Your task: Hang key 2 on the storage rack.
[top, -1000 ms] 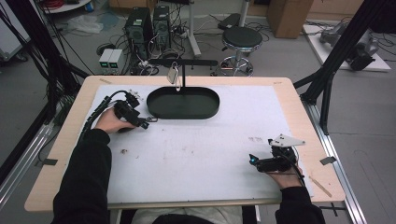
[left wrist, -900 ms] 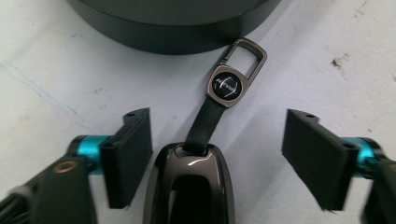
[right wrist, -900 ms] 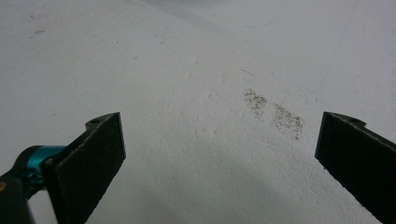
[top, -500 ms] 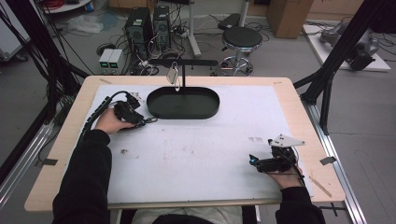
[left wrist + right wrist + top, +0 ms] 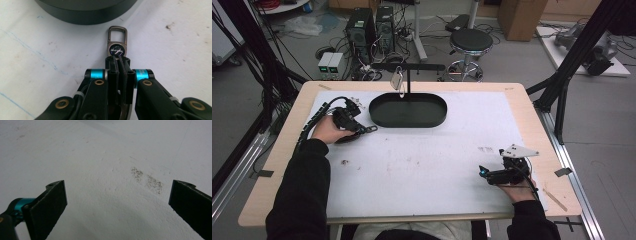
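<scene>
A dark metal key clip (image 5: 116, 50) with a round emblem lies flat on the white mat, just in front of the black oval tray (image 5: 85, 13). My left gripper (image 5: 117, 59) is shut on the clip's near end; its jaws have just been closing with the clip between them. In the high view the left gripper (image 5: 362, 129) rests at the tray's (image 5: 408, 123) left end, and the clip (image 5: 371, 129) pokes out toward the tray. My right gripper (image 5: 484, 172) rests on the mat at the front right. Its jaws stand wide open over bare mat (image 5: 117, 192).
A black stand (image 5: 408, 75) rises behind the tray, and a pale tag (image 5: 397, 80) hangs from its crossbar. The white mat (image 5: 432, 155) covers most of the wooden table. A stool, computer cases and cables stand on the floor beyond the far edge.
The left gripper's jaws have narrowed onto the clip beside the tray. Both hands have stayed about where they were.
</scene>
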